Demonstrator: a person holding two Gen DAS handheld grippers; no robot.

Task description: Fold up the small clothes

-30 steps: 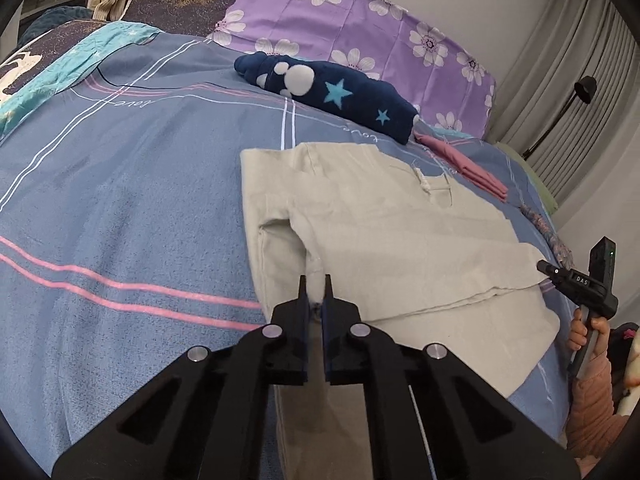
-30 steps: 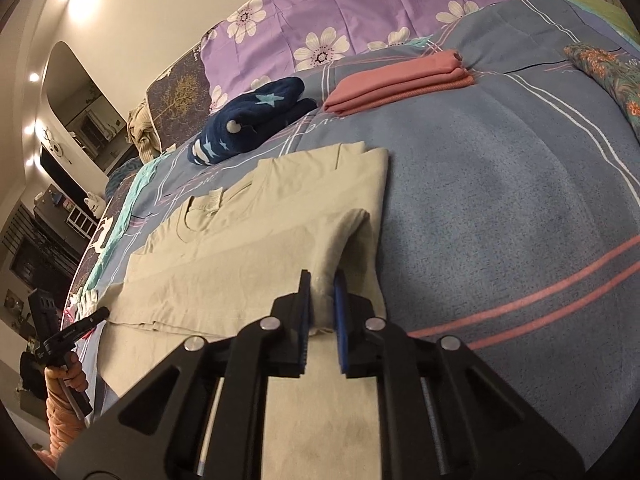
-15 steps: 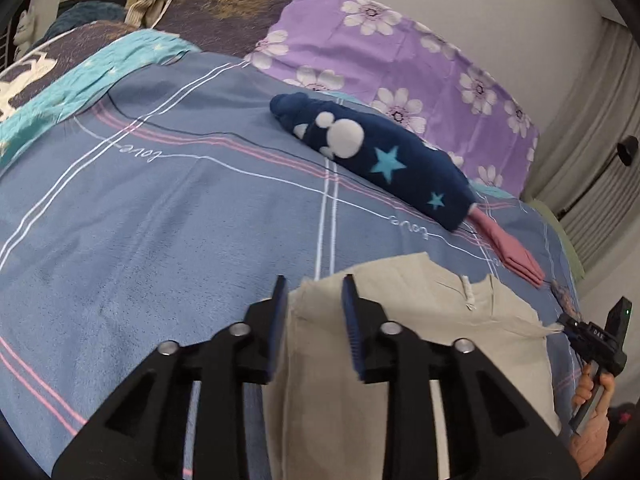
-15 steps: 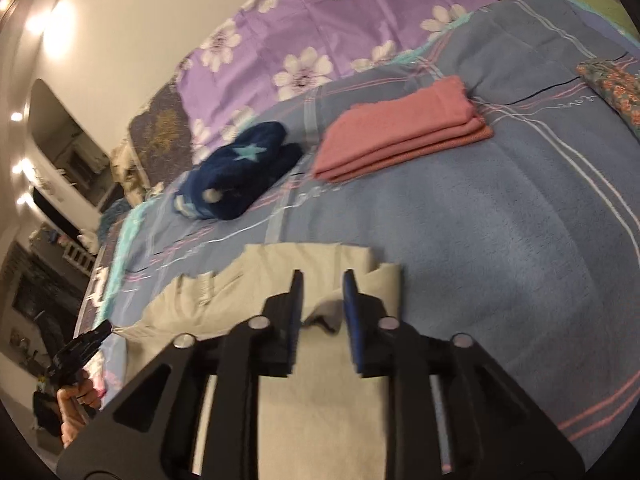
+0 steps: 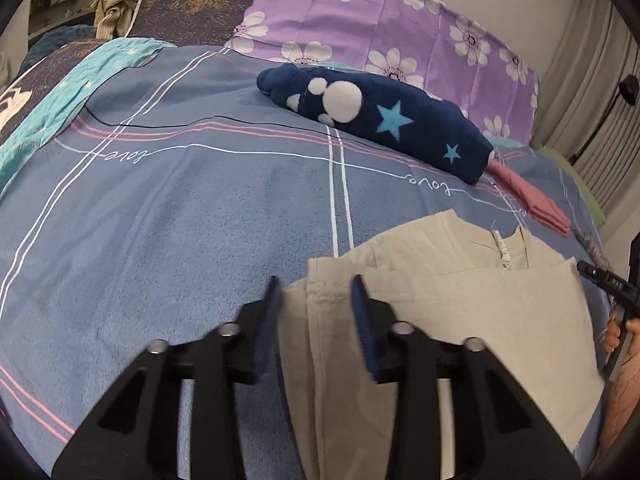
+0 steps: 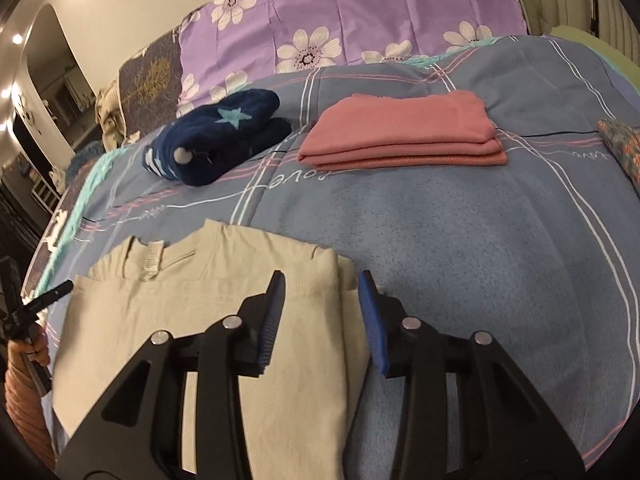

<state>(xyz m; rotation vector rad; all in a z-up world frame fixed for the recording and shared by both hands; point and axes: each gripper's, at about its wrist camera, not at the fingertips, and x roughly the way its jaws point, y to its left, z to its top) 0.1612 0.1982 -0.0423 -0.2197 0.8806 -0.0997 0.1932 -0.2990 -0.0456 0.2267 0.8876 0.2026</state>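
A beige cotton T-shirt [image 5: 460, 312] lies folded flat on the blue fleece blanket with pink and white stripes [image 5: 160, 220], its lower half doubled up over the chest so the neckline and label peek out beyond the folded edge. The left gripper [image 5: 316, 308] hangs over the shirt's left front corner with its blue-padded fingers [image 5: 362, 320] spread wide and nothing between them; the stitched hem sits directly below the gap. The right gripper [image 6: 322, 312] is likewise spread apart and empty, poised over the shirt's [image 6: 200, 328] right edge, its right finger above bare blanket [image 6: 480, 260] just beside the cloth.

The left wrist view shows a rolled navy fleece garment with white spots and teal stars [image 5: 380, 120] lengthwise, with only a sliver of a folded pink cloth [image 5: 532, 200] behind it. The right wrist view shows that pink cloth [image 6: 404, 136] whole, as a neat stack well beyond the shirt, with the navy roll [image 6: 216, 144] end-on to its left. Both show a purple flowered pillow [image 6: 352, 12] at the head of the bed.
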